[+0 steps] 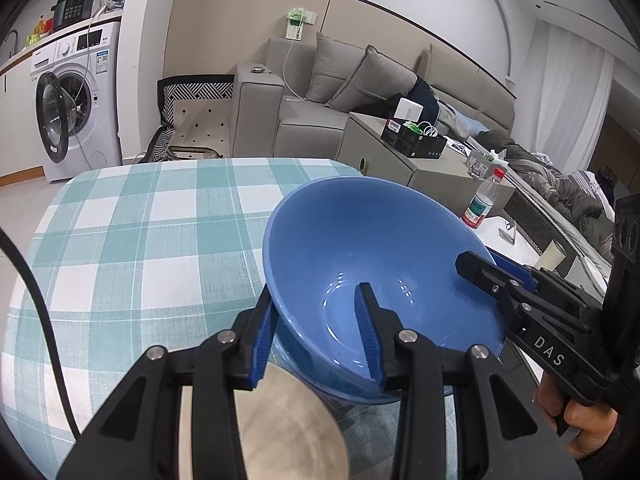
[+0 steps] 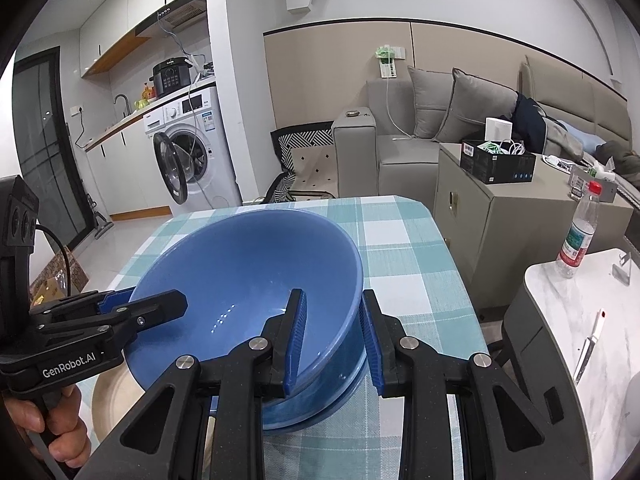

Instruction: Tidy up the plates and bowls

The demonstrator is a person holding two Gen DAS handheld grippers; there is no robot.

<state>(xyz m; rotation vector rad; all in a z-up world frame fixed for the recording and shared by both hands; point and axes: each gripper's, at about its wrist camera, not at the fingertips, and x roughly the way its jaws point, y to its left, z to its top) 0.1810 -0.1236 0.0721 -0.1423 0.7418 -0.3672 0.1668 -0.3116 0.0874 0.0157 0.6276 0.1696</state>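
Note:
A big blue bowl (image 1: pixel 360 240) (image 2: pixel 248 260) hangs over the near right part of the checked tablecloth (image 1: pixel 140 240) (image 2: pixel 400 248). My left gripper (image 1: pixel 316 300) (image 2: pixel 176 300) is shut on its left rim, one finger inside and one outside. My right gripper (image 2: pixel 332 300) (image 1: pixel 480 268) is shut on the opposite rim in the same way. Right under it sits a second blue bowl (image 2: pixel 316 412) (image 1: pixel 360 398); I cannot tell whether the two touch. A beige plate (image 1: pixel 288 420) (image 2: pixel 112 400) lies beside them near the table's front edge.
Right of the table stand a grey cabinet (image 2: pixel 500 216) with a black box on it and a marble side table (image 2: pixel 580 320) carrying a water bottle (image 2: pixel 578 236) (image 1: pixel 482 204). A sofa (image 2: pixel 400 152) and a washing machine (image 1: pixel 76 92) stand beyond the table.

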